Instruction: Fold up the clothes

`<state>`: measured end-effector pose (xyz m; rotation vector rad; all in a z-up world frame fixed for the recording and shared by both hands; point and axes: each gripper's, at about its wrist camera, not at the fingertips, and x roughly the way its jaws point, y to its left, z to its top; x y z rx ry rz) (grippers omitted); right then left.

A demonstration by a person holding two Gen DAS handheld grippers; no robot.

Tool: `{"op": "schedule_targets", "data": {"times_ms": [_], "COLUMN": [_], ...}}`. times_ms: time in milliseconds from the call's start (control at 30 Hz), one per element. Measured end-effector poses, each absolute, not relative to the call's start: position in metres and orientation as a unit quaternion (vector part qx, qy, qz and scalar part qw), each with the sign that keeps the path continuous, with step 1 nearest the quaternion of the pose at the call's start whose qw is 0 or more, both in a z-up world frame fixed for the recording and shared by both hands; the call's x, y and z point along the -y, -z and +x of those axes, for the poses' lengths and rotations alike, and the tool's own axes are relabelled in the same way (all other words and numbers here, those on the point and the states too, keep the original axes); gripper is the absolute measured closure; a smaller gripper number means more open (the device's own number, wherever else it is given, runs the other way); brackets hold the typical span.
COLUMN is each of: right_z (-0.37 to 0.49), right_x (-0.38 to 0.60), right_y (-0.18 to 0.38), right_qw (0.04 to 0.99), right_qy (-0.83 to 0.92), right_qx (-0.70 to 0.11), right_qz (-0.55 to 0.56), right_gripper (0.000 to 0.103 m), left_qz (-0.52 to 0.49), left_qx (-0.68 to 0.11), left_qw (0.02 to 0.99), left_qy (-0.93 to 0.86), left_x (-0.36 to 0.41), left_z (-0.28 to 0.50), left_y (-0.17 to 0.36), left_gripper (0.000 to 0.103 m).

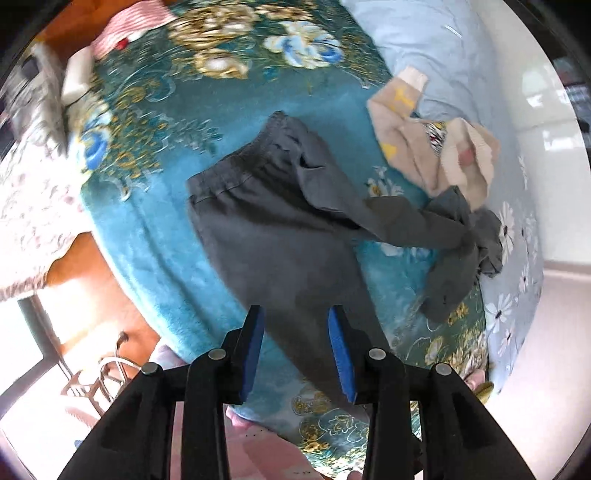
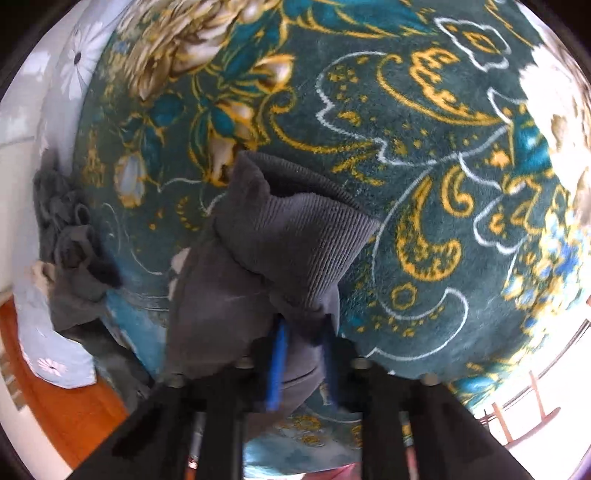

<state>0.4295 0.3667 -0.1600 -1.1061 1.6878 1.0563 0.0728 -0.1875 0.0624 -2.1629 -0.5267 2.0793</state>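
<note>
Dark grey trousers (image 1: 266,221) lie spread on a teal floral blanket (image 1: 155,229), waistband toward the top, one leg running down under my left gripper (image 1: 295,314). That gripper hovers above the leg, open, with nothing between its blue pads (image 1: 255,339). The other leg trails right into a crumpled grey heap (image 1: 461,251). In the right wrist view my right gripper (image 2: 303,325) is shut on grey trouser fabric just below a ribbed cuff (image 2: 295,240), which stands bunched up over the blanket (image 2: 424,155).
A beige garment (image 1: 436,147) lies crumpled at the blanket's right side on a pale blue flowered sheet (image 1: 443,44). A pink striped cloth (image 1: 129,26) sits at the far corner. Beyond the bed's left edge are orange wooden floor (image 1: 85,266) and a metal rack (image 1: 107,373).
</note>
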Motion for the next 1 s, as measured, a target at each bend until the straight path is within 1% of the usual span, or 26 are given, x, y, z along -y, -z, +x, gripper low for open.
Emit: {"op": "schedule_targets", "data": {"times_ms": [167, 300, 333, 367, 433, 500, 567, 633, 700, 800, 867, 933, 1000], "right_z": [0.438, 0.448, 0.447, 0.445, 0.44, 0.434, 0.429, 0.426, 0.425, 0.399, 0.373, 0.337, 0.302], "right_x": [-0.371, -0.371, -0.372, -0.373, -0.374, -0.374, -0.379, -0.387, -0.396, -0.405, -0.408, -0.407, -0.408], "right_y": [0.158, 0.164, 0.163, 0.162, 0.156, 0.15, 0.136, 0.116, 0.099, 0.088, 0.086, 0.091, 0.1], "right_qw": [0.431, 0.433, 0.433, 0.433, 0.442, 0.459, 0.497, 0.544, 0.562, 0.517, 0.481, 0.44, 0.402], "right_qy": [-0.423, -0.407, -0.408, -0.409, -0.408, -0.405, -0.396, -0.392, -0.404, -0.451, -0.479, -0.502, -0.515], "right_qx": [-0.663, -0.668, -0.665, -0.663, -0.658, -0.648, -0.617, -0.577, -0.568, -0.587, -0.591, -0.599, -0.614], "right_qz": [-0.442, -0.448, -0.452, -0.452, -0.453, -0.453, -0.465, -0.465, -0.445, -0.43, -0.435, -0.441, -0.444], "right_gripper": [0.094, 0.094, 0.093, 0.09, 0.09, 0.084, 0.072, 0.064, 0.062, 0.056, 0.048, 0.044, 0.044], "left_qz": [-0.709, -0.718, -0.719, -0.72, -0.72, -0.721, -0.726, -0.731, -0.738, -0.748, -0.751, -0.751, -0.748], "left_qx": [0.196, 0.189, 0.189, 0.19, 0.201, 0.218, 0.238, 0.254, 0.262, 0.267, 0.278, 0.294, 0.316], "left_qw": [0.01, 0.002, -0.001, -0.004, -0.018, -0.035, -0.051, -0.06, -0.061, -0.061, -0.061, -0.062, -0.063], "left_qy": [-0.678, -0.67, -0.669, -0.668, -0.664, -0.657, -0.643, -0.63, -0.619, -0.604, -0.596, -0.588, -0.581], "left_x": [0.208, 0.213, 0.216, 0.219, 0.23, 0.242, 0.249, 0.252, 0.248, 0.236, 0.226, 0.216, 0.204], "left_z": [0.081, 0.085, 0.084, 0.083, 0.079, 0.074, 0.066, 0.059, 0.048, 0.028, 0.011, -0.009, -0.03], "left_y": [-0.065, -0.058, -0.058, -0.057, -0.053, -0.046, -0.034, -0.023, -0.01, 0.01, 0.023, 0.036, 0.05], "left_gripper": [0.066, 0.066, 0.066, 0.066, 0.066, 0.065, 0.06, 0.059, 0.058, 0.055, 0.053, 0.052, 0.051]}}
